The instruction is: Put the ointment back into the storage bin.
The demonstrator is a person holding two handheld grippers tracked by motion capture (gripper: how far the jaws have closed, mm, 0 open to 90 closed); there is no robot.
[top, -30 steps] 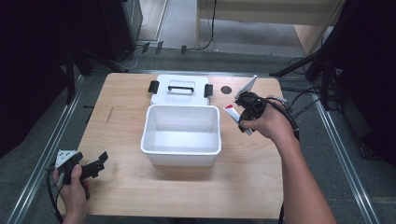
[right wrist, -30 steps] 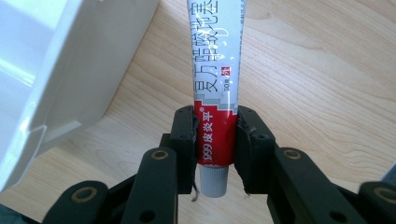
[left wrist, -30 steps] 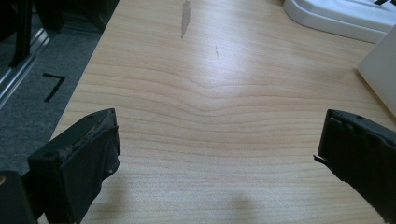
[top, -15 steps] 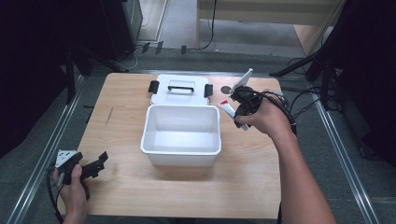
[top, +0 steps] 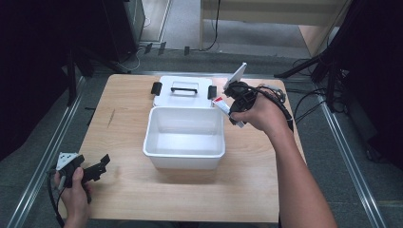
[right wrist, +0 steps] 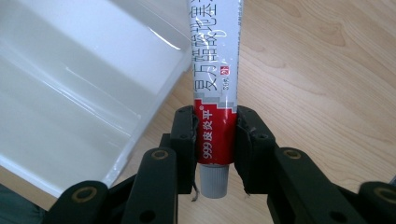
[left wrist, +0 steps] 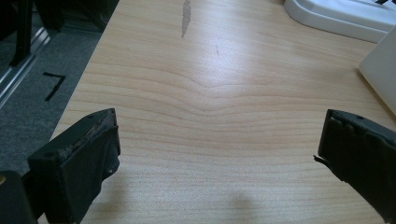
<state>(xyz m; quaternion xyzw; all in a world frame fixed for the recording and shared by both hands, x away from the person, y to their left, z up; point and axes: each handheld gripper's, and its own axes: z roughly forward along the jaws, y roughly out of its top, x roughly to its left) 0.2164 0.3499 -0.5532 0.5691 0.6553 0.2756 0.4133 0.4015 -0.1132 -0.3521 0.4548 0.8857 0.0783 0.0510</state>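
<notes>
The white bin [top: 184, 133] sits mid-table with nothing visible inside, its lid [top: 183, 90] lying flat just beyond it at twelve o'clock. At the bin's two o'clock corner the right gripper [top: 231, 105] is clamped on a tube [right wrist: 215, 88] near its grey cap, the label reading "999"; at the bin's eight o'clock the left gripper [left wrist: 219, 154], hand-held at the table [top: 123, 109] edge, has its jaws spread wide on nothing.

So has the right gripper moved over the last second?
Yes. The right gripper, shut on the tube, has shifted left toward the white box, from beside the lid to the box's right rim.
</notes>
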